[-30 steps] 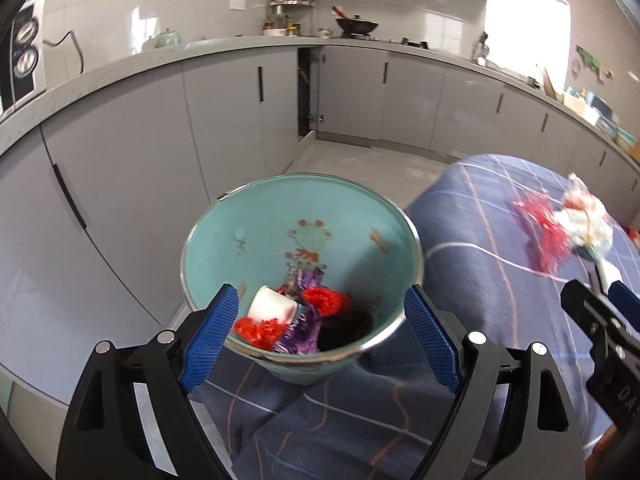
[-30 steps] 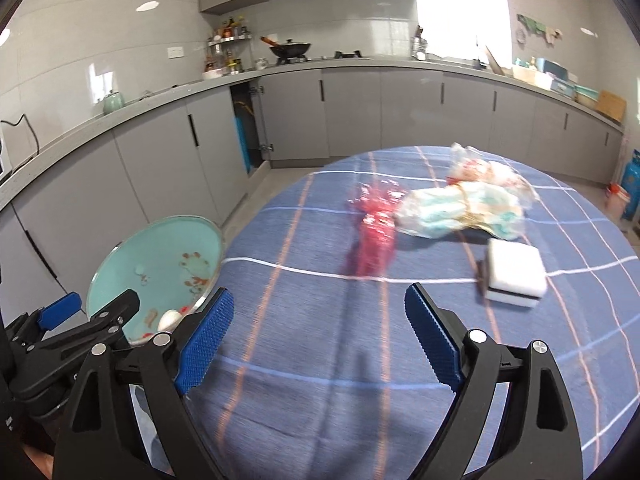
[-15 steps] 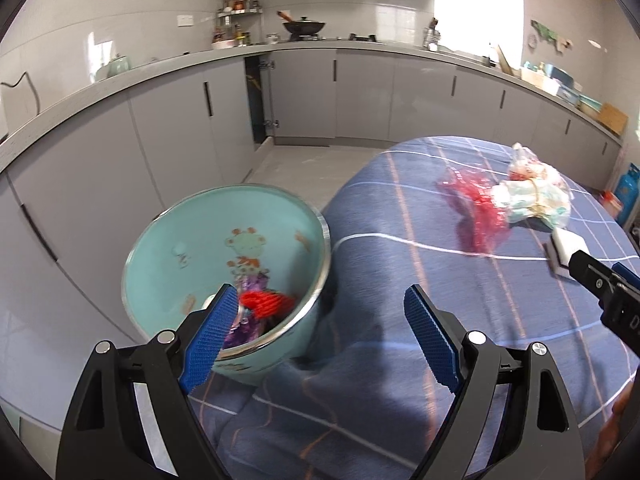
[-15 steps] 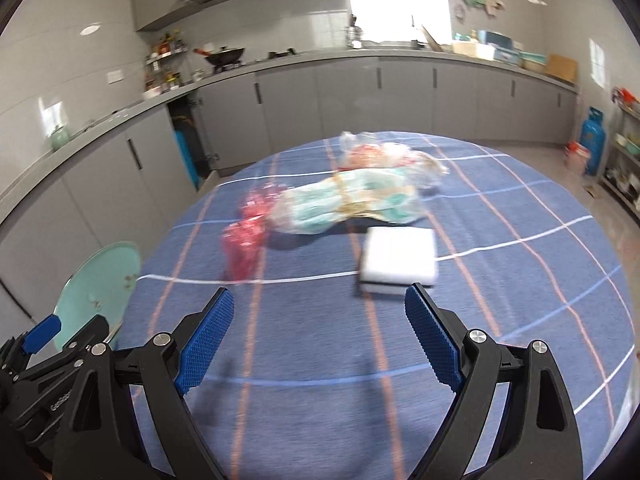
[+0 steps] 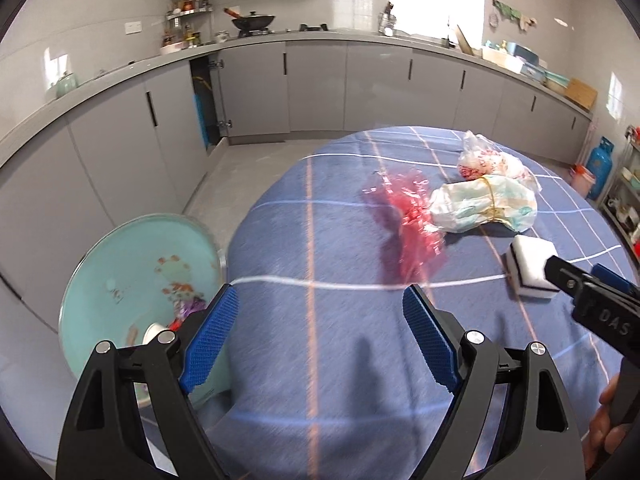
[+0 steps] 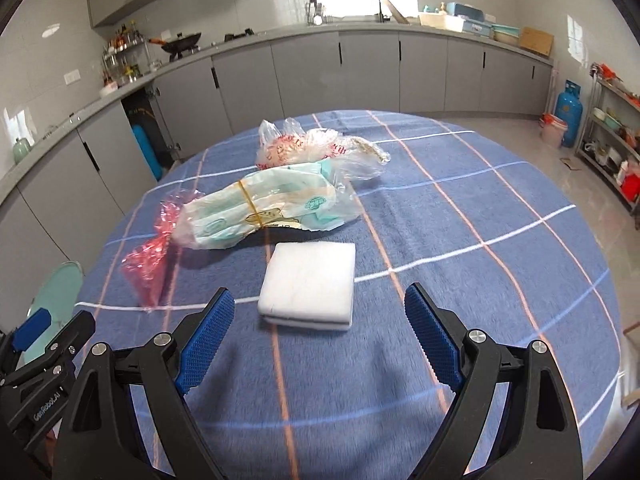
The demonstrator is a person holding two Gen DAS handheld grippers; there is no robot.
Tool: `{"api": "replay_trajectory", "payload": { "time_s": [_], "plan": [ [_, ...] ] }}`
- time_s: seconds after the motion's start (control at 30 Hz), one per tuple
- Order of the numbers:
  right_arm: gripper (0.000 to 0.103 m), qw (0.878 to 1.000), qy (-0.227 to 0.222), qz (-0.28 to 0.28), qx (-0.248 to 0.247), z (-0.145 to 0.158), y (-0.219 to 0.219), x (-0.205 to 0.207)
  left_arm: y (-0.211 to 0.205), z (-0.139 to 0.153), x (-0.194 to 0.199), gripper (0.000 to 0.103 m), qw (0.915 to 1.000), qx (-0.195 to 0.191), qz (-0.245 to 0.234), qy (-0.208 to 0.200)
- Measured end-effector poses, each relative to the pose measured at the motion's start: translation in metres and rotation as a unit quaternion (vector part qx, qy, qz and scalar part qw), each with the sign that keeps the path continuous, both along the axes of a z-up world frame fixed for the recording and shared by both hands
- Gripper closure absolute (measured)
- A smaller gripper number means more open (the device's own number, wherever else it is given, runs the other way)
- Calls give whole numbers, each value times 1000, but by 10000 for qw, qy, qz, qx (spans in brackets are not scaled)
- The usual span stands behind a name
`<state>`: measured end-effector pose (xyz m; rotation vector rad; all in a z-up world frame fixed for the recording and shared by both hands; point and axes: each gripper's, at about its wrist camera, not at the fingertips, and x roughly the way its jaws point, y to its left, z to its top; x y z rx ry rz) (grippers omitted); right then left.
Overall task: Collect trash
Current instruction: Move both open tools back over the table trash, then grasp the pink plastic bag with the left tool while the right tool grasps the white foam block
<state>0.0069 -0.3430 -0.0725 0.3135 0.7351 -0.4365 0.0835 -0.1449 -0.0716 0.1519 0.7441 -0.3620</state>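
Observation:
A teal bin (image 5: 120,256) with wrappers and other scraps inside stands off the table's left edge; it also shows in the right wrist view (image 6: 56,292). On the blue checked tablecloth lie a red crinkled wrapper (image 5: 408,216) (image 6: 154,252), a white-green plastic bag bound with rubber bands (image 5: 484,202) (image 6: 264,208), a clear bag with red print (image 6: 304,146) (image 5: 486,160) and a white sponge block (image 6: 310,284) (image 5: 528,262). My left gripper (image 5: 320,340) is open and empty over the cloth, right of the bin. My right gripper (image 6: 320,344) is open and empty, just short of the sponge.
Grey kitchen cabinets (image 5: 312,88) and a counter run along the back and left. A blue gas cylinder (image 6: 568,110) and a shelf rack (image 6: 616,140) stand at the right. The round table's edge (image 5: 256,216) drops off next to the bin.
Both grippers have swung right, away from the bin. The left now faces the red wrapper; the right has come close to the white sponge. Both stayed open.

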Motion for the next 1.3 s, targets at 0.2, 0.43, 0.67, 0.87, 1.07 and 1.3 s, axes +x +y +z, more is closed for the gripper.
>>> {"api": "replay_trajectory", "payload": {
  "time_s": [0.2, 0.43, 0.67, 0.87, 1.07, 1.3],
  "plan": [
    [18, 9995, 312, 45, 43, -11, -8, 21, -23, -3, 20, 20, 9998, -17, -107, 164],
    [38, 9974, 541, 286, 391, -28, -20, 32, -42, -3, 38, 21, 9996, 18, -176, 221],
    [46, 9973, 451, 401, 412, -24, -17, 26, -56, -3, 45, 21, 9988, -89, -241, 415],
    [46, 9976, 360, 306, 515, -22, -22, 18, -64, -1, 42, 21, 9990, -134, -222, 359],
    [46, 9974, 318, 261, 586, -23, -27, 13, -85, -15, 57, 40, 9981, 40, -213, 572],
    [46, 9972, 322, 271, 623, -25, -27, 13, -83, -22, 68, 71, 9958, -140, -164, 894]
  ]
}}
